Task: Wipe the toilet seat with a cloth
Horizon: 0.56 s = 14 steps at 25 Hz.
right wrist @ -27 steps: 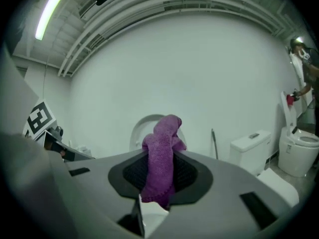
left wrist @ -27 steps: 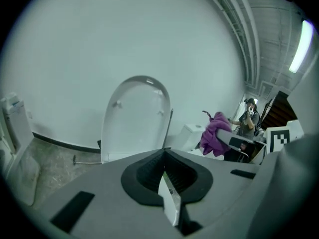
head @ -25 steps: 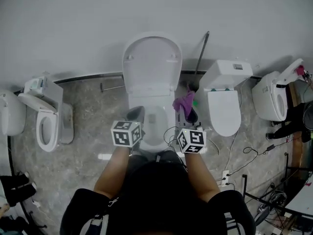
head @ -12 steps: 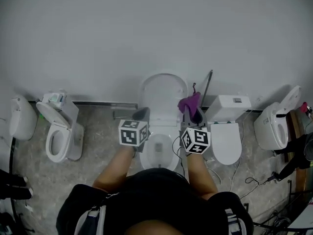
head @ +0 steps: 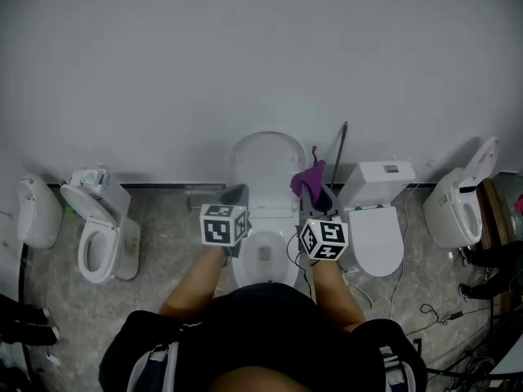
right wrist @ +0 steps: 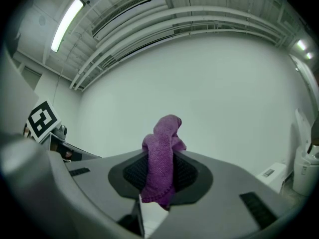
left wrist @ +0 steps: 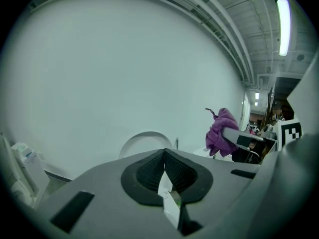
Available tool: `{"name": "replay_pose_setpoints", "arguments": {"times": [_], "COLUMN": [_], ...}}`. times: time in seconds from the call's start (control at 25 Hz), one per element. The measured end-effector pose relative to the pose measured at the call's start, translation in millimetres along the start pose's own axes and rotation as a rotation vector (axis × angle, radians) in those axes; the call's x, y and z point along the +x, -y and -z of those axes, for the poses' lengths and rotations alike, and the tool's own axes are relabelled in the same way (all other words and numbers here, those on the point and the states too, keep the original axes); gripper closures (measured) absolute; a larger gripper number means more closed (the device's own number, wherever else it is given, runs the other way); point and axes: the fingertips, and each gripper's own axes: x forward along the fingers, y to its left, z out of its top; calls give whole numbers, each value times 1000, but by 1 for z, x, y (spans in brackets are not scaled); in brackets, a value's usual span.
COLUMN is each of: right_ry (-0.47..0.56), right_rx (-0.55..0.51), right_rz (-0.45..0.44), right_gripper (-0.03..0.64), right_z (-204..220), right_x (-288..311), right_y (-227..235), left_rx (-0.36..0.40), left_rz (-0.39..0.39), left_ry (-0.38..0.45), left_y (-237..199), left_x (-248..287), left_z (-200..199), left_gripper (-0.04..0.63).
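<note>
The white toilet stands in the middle of the head view, its lid (head: 265, 158) raised against the wall and its seat (head: 245, 268) low between my two marker cubes. My right gripper (head: 316, 188) is shut on a purple cloth (head: 308, 177), held up in front of the lid's right side. In the right gripper view the cloth (right wrist: 162, 163) stands up from between the closed jaws (right wrist: 159, 179). My left gripper (head: 235, 193) is shut with nothing in it, left of the lid. In the left gripper view its jaws (left wrist: 164, 169) meet, and the cloth (left wrist: 221, 131) shows at the right.
Other toilets line the grey wall: one with its seat open (head: 98, 247) and one at the far left (head: 37, 211), a closed one (head: 377, 219) at the right, another at the far right (head: 462, 207). A thin rod (head: 337, 153) leans on the wall. Cables (head: 425, 309) lie on the stone floor.
Both grippers have come up from just above the seat, the cloth with the right one. The toilet now looks smaller and farther below. Since half a second ago little has shifted.
</note>
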Motion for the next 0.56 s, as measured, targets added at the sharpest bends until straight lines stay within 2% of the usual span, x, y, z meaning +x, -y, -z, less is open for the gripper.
{"name": "replay_pose_setpoints", "arguments": {"times": [0.56], "right_ry": [-33], "right_rx": [2], "right_rz": [-29], "right_gripper": [523], "right_z": [15], "right_x": [18], "right_y": [18], "left_rx": [-34], "left_rz": [-17], "left_ry": [-11], "left_y": [-9], "left_x": [26], "left_z": [3], "left_gripper": [586]}}
